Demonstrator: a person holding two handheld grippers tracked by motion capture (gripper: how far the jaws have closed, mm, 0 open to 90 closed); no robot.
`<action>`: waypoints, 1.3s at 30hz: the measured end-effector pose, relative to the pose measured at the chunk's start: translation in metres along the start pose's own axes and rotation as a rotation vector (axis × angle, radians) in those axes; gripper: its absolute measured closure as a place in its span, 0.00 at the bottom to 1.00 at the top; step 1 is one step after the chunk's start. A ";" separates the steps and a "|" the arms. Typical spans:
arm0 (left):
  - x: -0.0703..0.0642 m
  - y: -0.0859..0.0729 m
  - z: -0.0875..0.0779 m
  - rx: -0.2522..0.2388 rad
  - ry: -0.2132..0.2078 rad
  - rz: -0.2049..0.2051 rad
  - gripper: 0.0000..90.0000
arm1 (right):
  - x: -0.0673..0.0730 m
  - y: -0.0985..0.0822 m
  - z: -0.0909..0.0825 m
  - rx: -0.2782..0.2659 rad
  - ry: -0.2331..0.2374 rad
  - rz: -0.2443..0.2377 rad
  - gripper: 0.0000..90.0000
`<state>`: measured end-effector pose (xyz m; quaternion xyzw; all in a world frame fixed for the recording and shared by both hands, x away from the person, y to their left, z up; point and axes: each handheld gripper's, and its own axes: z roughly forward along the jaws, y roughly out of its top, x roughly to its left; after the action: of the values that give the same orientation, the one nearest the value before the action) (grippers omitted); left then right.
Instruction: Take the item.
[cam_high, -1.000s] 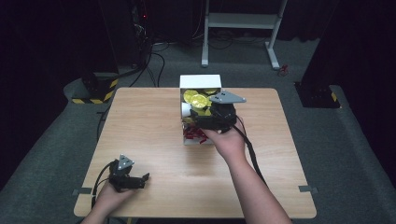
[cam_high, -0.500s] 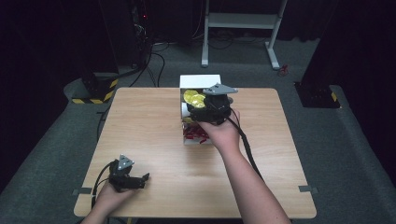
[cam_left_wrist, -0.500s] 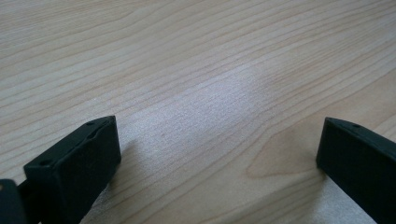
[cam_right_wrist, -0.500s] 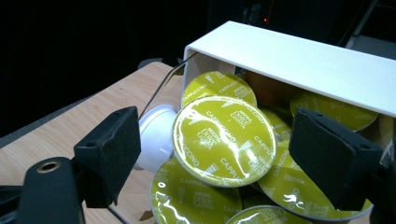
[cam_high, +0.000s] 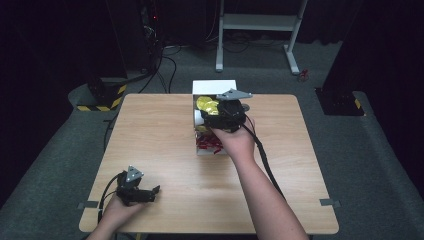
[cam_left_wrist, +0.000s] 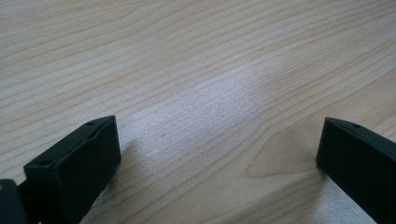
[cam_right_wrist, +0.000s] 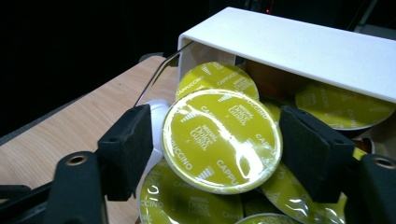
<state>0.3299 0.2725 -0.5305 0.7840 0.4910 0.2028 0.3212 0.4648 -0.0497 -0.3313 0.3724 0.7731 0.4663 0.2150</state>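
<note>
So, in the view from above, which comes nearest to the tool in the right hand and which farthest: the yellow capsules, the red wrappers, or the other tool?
1. The yellow capsules: right under the right tool, in the far end of the white box.
2. The red wrappers: in the box's near end, beside the wrist.
3. The left tool: far off, at the table's near left corner.

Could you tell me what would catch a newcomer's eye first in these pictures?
Most striking are the yellow-green cappuccino capsules piled in the white box at the table's far edge, with one foil lid sitting right between the right gripper's open jaws. In the high view, red packets show in the nearer part of the box. The left gripper rests open on bare wooden table at the near left corner.
</note>
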 end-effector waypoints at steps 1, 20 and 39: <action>0.000 0.000 0.000 0.000 0.000 0.000 0.00 | 0.000 0.000 0.000 0.000 0.000 0.000 0.32; 0.000 0.000 0.000 -0.001 0.001 -0.001 0.00 | 0.012 0.003 -0.029 -0.088 0.003 -0.031 0.42; 0.000 0.000 0.000 -0.006 0.004 -0.001 0.00 | 0.022 -0.010 -0.069 -0.156 0.041 -0.053 0.42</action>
<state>0.3298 0.2722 -0.5308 0.7823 0.4915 0.2056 0.3227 0.3998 -0.0742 -0.3074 0.3242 0.7482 0.5267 0.2399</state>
